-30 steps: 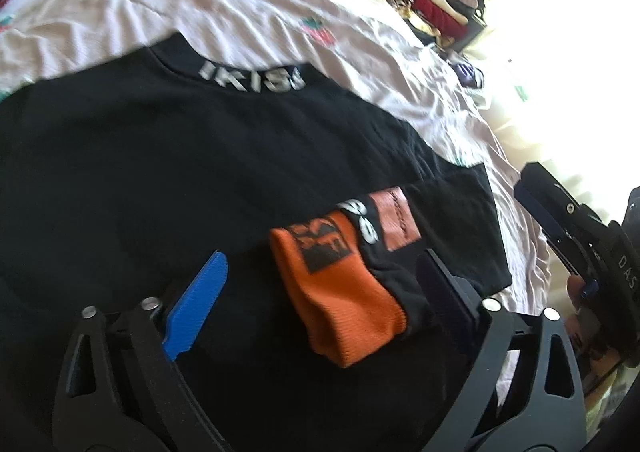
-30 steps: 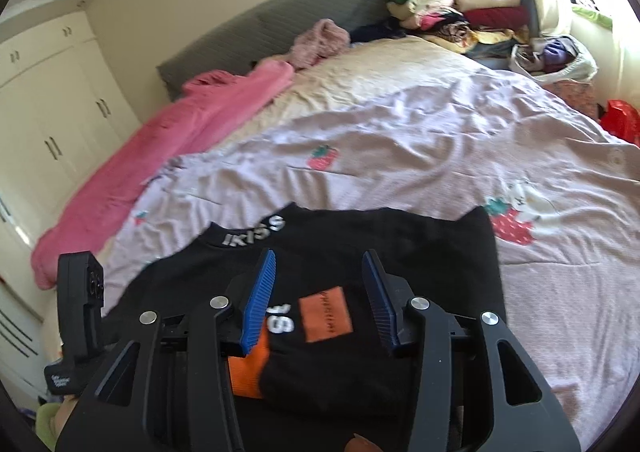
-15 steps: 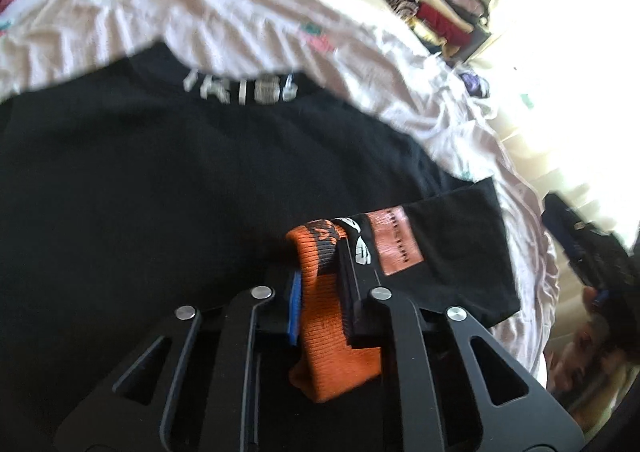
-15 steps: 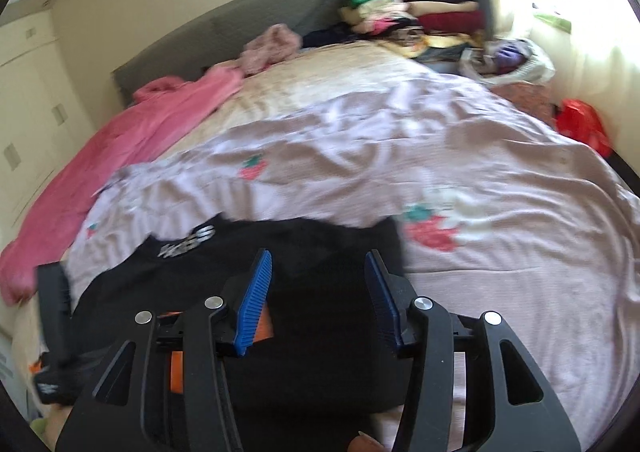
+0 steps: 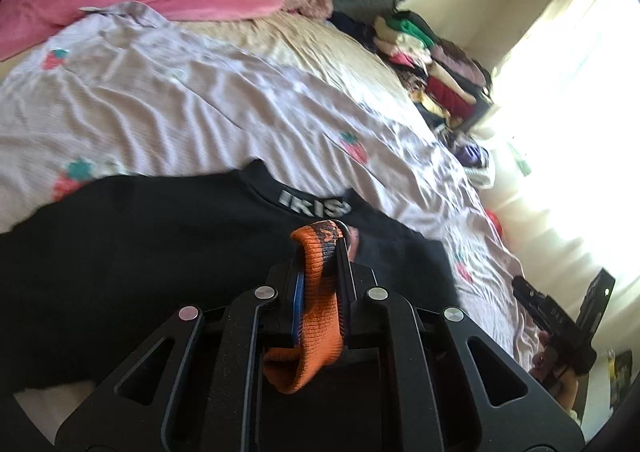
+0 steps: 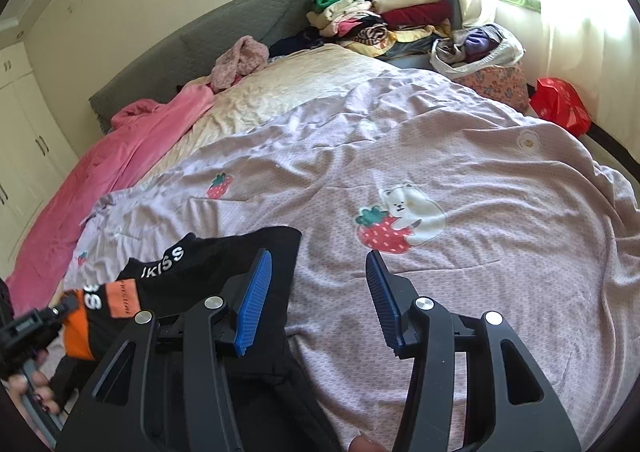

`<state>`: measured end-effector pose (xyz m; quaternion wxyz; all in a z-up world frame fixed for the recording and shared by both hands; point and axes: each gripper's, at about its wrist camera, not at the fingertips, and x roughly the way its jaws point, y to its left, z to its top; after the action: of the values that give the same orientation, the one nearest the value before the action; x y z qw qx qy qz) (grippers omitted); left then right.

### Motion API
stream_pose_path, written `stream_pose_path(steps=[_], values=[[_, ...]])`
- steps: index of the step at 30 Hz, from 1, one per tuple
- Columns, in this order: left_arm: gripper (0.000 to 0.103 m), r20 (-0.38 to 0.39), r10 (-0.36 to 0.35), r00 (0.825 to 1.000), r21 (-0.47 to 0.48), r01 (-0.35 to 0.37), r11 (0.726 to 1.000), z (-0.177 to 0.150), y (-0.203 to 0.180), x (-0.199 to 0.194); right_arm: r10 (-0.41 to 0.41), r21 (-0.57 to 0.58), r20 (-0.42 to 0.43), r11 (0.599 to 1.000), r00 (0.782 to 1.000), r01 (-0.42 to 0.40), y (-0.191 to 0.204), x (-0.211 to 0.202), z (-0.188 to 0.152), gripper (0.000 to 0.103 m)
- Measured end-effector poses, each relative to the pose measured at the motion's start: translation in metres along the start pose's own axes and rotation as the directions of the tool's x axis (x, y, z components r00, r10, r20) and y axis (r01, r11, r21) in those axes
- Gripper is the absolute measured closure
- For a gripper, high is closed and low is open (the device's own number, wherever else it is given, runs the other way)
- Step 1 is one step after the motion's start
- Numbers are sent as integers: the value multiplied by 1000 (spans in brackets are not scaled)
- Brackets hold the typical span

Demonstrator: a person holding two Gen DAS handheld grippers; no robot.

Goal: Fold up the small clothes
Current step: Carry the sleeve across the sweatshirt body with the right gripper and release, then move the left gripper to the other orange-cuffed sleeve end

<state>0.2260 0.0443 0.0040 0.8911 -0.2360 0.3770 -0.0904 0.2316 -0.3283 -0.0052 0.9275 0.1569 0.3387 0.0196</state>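
Left wrist view: the left gripper point(image 5: 320, 284) was seen clamped on the orange cuff point(image 5: 316, 316) of the black sweatshirt point(image 5: 140, 252), the cuff raised above the garment body. The sweatshirt was spread on the lilac strawberry-print sheet point(image 5: 160, 104). In the right wrist view, the right gripper point(image 6: 318, 292) was found wide open and empty, its left finger over the sweatshirt's edge, its right over bare sheet.
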Motion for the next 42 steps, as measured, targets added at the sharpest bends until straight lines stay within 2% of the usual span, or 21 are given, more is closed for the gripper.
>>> stream_pose_path(steps=[9, 16, 21, 25, 29, 31, 32, 33, 35, 37, 39, 42], values=[[97, -10, 29, 1000, -36, -29, 999, 3, 27, -7, 25, -97, -12, 995, 1000, -26, 35, 8, -7, 55], [96, -20, 79, 997, -12, -80, 997, -1, 35, -5, 48, -217, -50, 974, 998, -58, 74, 20, -22, 50], [96, 32, 132, 991, 1, -132, 991, 1, 40, -17, 55, -277, -66, 958, 996, -71, 92, 24, -30, 47], [95, 24, 147, 989, 35, -148, 988, -2, 37, -16, 55, -307, -78, 949, 995, -77, 101, 28, -35, 46], [77, -25, 150, 988, 109, -147, 983, -9, 26, -3, 54, -329, -93, 941, 994, -82, 107, 32, -39, 46], [75, -56, 182, 982, 161, -171, 972, -17, 21, 8, 55, -341, -101, 936, 993, -87, 111, 34, -41, 46], [71, -65, 202, 977, 182, -187, 965, -20, 19, 13, 54, -347, -105, 934, 993, -88, 113, 35, -43, 46], [68, -80, 244, 967, 217, -222, 951, -25, 18, 20, 54, -353, -108, 932, 993, -89, 115, 36, -44, 46], [61, -115, 342, 933, 287, -298, 910, -39, 19, 36, 54, -361, -111, 928, 992, -90, 117, 37, -46, 44], [59, -137, 366, 920, 318, -309, 896, -51, 22, 47, 53, -371, -116, 924, 992, -92, 120, 39, -48, 43], [59, -112, 379, 918, 344, -322, 882, -60, 24, 49, 50, -381, -120, 920, 991, -93, 124, 41, -51, 41], [58, -103, 368, 924, 334, -317, 888, -60, 26, 45, 45, -393, -133, 915, 990, -94, 128, 46, -55, 37]])
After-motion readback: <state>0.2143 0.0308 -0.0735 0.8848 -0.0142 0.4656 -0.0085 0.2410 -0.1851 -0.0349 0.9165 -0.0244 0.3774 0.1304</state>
